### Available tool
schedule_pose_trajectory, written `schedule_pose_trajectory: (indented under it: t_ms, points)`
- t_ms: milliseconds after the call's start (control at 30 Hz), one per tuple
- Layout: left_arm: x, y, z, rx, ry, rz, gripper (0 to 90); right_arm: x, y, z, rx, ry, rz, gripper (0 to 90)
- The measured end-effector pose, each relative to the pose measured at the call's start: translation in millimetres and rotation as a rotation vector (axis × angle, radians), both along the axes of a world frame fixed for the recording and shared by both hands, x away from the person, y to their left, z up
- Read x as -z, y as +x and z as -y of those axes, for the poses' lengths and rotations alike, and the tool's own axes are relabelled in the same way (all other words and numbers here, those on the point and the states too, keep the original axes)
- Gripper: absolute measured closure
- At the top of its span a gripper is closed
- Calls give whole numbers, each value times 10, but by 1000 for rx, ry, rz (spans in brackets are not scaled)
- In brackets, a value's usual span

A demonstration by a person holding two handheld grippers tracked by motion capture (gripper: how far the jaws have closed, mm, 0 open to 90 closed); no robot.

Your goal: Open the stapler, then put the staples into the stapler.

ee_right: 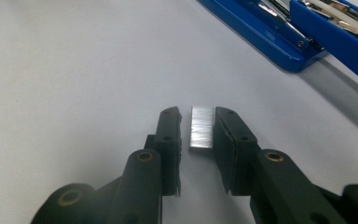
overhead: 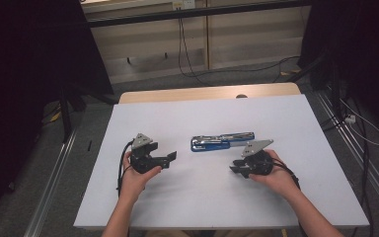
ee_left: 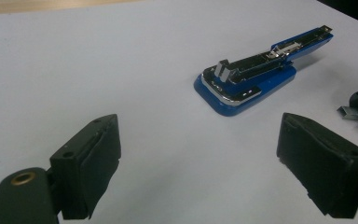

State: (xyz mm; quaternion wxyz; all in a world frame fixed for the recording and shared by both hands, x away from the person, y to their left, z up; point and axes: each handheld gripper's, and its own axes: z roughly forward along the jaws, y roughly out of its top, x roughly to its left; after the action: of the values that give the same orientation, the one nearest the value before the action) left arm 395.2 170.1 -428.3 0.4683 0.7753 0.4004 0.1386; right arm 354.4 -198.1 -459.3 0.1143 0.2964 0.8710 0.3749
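A blue stapler (overhead: 222, 141) lies swung open flat in the middle of the white table top (overhead: 202, 202), its metal staple channel facing up. In the right gripper view a short silver strip of staples (ee_right: 201, 128) rests on the table between the jaws of my right gripper (ee_right: 198, 114). The strip lies against one pad, with a narrow gap to the other. That gripper (overhead: 234, 169) sits just in front of the stapler's right half. My left gripper (overhead: 169, 159) is wide open with nothing between its jaws, left of the stapler (ee_left: 247, 81) and pointing toward it.
The white sheet covers a wooden table whose far edge (overhead: 207, 93) shows beyond it. Black stands (overhead: 66, 111) and cables (overhead: 365, 128) lie on the floor to either side. The right gripper's tips and the staple strip (ee_left: 349, 112) show at the right edge of the left gripper view.
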Motion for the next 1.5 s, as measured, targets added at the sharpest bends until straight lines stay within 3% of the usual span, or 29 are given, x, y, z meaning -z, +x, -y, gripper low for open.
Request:
schedule_pose_trajectory:
  t_ms: [133, 467, 967, 1500]
  points:
    - [-1, -6, -21, 5, 0, 3, 124, -3, -6, -4, 4, 1, -7, 793]
    - [-1, -31, -86, 24, -9, 0, 63, -6, 36, 33, 15, 33, -36, 796]
    - [11, -50, -114, 74, -8, 6, 55, -211, 126, 90, 2, 47, -1, 796]
    - [7, -67, -149, 81, -23, 4, 54, -445, 298, 30, -35, 68, 34, 796]
